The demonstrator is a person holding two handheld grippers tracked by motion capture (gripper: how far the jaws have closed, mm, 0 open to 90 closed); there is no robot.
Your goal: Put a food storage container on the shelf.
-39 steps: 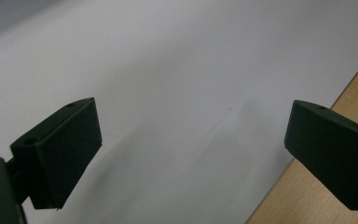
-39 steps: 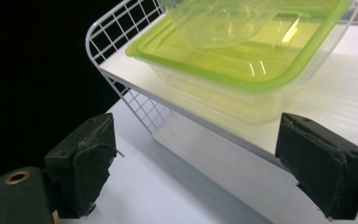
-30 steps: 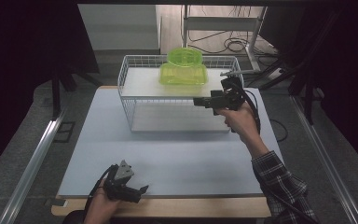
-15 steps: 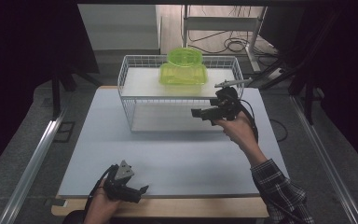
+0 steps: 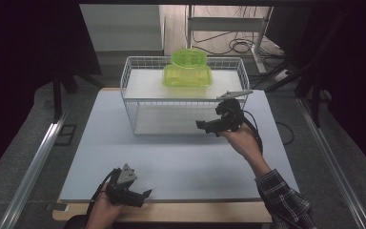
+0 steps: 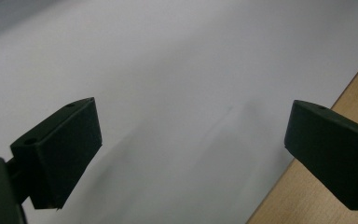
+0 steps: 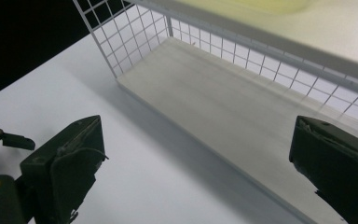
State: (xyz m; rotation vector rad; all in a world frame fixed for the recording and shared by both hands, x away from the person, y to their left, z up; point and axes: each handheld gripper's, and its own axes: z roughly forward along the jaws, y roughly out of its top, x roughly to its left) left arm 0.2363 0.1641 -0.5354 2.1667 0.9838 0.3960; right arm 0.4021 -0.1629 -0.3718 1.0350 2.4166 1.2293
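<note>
The green tub (image 5: 188, 69) sits on top of the wire rack (image 5: 128, 86), up and beyond the right gripper (image 5: 208, 126), whose fingers gape wide and empty, while the left gripper (image 5: 140, 196), also spread wide, rests well short of the rack.

I am seeing the green plastic container (image 5: 187, 75) sitting upright on the upper shelf of the white wire rack (image 5: 138, 102), toward the rack's back. It is looking translucent and lime green, with a rounded upper part standing on a wider, boxy base. The rack is standing on the far half of the table.
</note>
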